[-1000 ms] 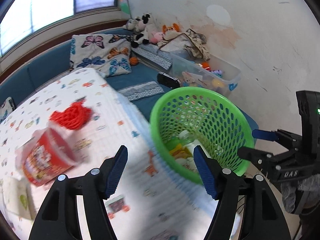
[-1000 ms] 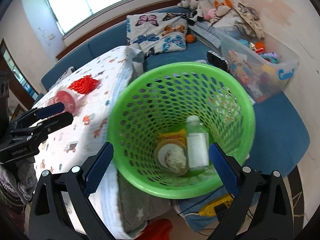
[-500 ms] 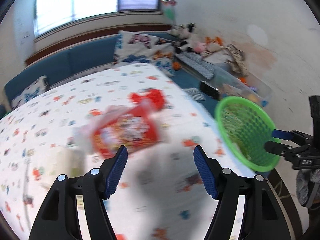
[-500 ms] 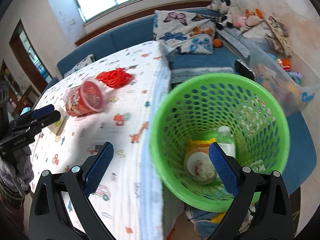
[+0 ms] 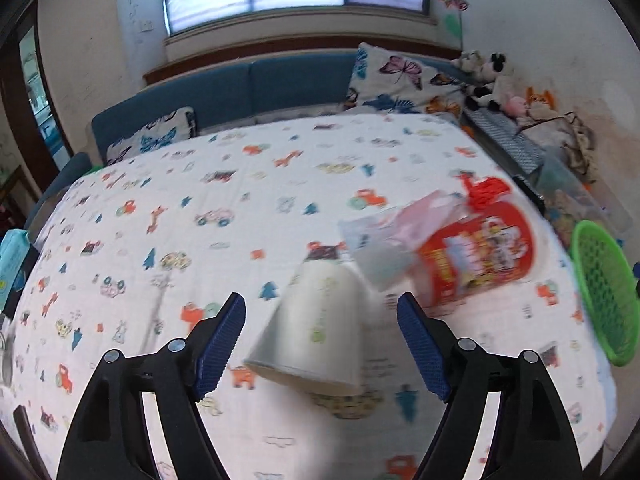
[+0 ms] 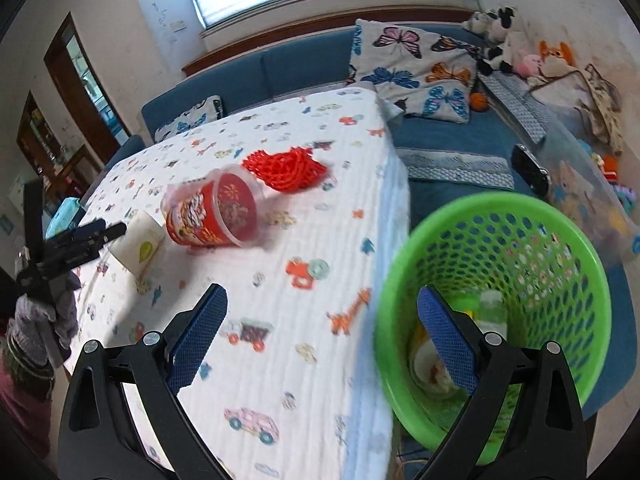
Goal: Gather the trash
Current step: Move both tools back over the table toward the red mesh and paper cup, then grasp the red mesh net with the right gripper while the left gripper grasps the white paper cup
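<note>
A white paper cup (image 5: 316, 328) lies on its side on the patterned tablecloth (image 5: 200, 220), right in front of my open left gripper (image 5: 320, 344). Behind it lies a red instant-noodle tub (image 5: 476, 256) with a clear lid, and a red mesh net (image 5: 484, 190). The right wrist view shows the cup (image 6: 138, 244), the tub (image 6: 212, 216) and the net (image 6: 286, 168) on the table, with my left gripper (image 6: 100, 232) beside the cup. My right gripper (image 6: 320, 336) is open and empty over the table edge, next to the green basket (image 6: 560, 240) holding a bottle and wrappers.
The green basket (image 5: 604, 292) stands off the table's right edge. A blue sofa (image 6: 440, 144) with butterfly cushions, plush toys and a clear toy bin (image 6: 592, 196) lies behind. A blue packet (image 5: 12, 256) sits at the table's left edge.
My left gripper has swung left from the basket to the table and now faces the white cup. My right gripper has shifted left, from above the basket toward the table edge.
</note>
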`<state>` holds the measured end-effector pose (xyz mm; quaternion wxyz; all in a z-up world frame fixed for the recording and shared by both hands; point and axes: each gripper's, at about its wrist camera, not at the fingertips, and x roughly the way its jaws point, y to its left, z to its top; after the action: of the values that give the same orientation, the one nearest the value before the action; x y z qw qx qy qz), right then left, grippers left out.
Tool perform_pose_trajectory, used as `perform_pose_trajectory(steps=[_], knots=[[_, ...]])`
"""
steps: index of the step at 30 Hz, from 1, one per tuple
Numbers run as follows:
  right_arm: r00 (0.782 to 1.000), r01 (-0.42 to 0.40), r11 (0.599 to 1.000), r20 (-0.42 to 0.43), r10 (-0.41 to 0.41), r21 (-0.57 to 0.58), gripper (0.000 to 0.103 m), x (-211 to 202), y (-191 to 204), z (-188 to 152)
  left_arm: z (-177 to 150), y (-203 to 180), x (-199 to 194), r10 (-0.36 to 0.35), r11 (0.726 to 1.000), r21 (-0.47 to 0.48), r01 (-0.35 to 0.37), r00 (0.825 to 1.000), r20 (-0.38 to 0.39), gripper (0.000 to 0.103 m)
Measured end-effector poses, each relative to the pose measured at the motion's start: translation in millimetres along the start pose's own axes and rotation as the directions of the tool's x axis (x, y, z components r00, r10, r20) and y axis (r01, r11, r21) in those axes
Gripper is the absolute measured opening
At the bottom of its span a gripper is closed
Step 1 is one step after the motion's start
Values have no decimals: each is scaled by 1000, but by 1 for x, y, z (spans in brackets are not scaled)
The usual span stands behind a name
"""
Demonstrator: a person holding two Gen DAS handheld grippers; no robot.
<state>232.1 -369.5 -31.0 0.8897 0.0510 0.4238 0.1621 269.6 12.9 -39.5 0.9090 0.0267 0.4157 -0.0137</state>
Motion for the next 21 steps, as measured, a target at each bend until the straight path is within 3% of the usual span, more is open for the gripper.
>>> perform_pose_trajectory(steps=[14, 21], knots=[[994, -71, 997, -78, 71, 13, 95, 80, 18, 92, -1, 16, 32, -49, 999, -8, 49, 996, -75, 80], [984, -92, 995, -148, 98, 47, 95, 127, 17, 117, 2, 15, 44, -80, 997, 2, 81, 991, -107, 80]])
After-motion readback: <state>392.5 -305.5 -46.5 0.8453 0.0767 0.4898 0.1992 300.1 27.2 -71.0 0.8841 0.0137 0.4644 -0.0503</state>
